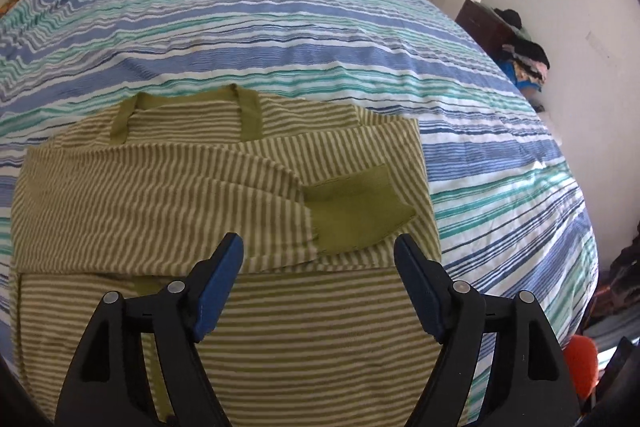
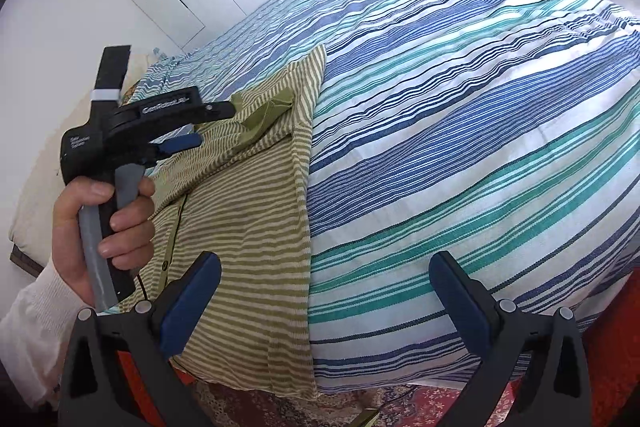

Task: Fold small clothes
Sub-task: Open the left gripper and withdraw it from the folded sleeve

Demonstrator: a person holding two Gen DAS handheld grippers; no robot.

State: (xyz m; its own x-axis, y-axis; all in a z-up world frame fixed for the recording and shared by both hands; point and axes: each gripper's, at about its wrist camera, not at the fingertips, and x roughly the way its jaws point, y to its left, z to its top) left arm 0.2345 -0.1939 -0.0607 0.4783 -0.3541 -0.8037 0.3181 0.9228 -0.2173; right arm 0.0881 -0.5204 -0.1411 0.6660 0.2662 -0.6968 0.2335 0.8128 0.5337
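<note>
Now both my tongs hang released: left gripper [image 1: 319, 247] over the striped top [image 1: 200, 187], right gripper [image 2: 324, 267] at its edge. Next, I should pinch the hem evenly and fold flat on the bedspread [image 1: 320, 27].

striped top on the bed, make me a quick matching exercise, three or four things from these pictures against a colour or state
Things:
1. striped top
2. sleeve cuff
3. bedspread
4. left gripper

Descriptions:
A. plain olive green
B. blue, teal and white stripes
C. open, nothing between the jaws
D. sleeves folded across the body

Pairs: 1-D, 2-A, 3-B, 4-C
</note>
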